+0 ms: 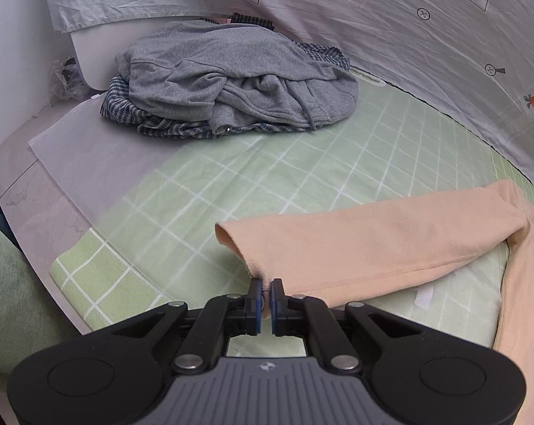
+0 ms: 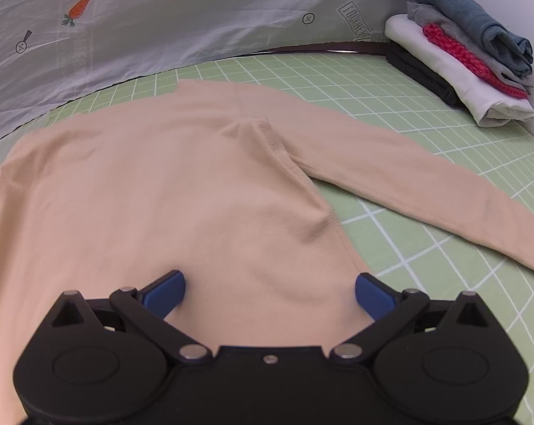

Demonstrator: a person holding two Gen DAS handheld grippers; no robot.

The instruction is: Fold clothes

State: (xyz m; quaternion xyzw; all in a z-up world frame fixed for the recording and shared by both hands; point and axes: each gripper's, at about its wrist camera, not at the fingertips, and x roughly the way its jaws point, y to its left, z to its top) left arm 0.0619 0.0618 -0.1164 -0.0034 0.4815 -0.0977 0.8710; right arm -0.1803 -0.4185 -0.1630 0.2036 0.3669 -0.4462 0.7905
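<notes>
A peach long-sleeved top (image 2: 182,184) lies spread flat on the green checked mat (image 2: 426,248). In the left wrist view its left sleeve (image 1: 373,244) stretches out to the left, and my left gripper (image 1: 266,292) is shut on the cuff edge, the cloth pinched between the blue pads. In the right wrist view my right gripper (image 2: 270,294) stands open wide over the lower part of the top's body, its blue fingertips (image 2: 168,292) on or just above the cloth. The right sleeve (image 2: 426,184) lies out to the right.
A heap of unfolded clothes, a grey hoodie (image 1: 231,78) on a blue plaid shirt (image 1: 160,127), sits at the mat's far left. A stack of folded clothes (image 2: 458,60) stands at the far right. A grey printed sheet (image 2: 160,17) hangs behind the mat.
</notes>
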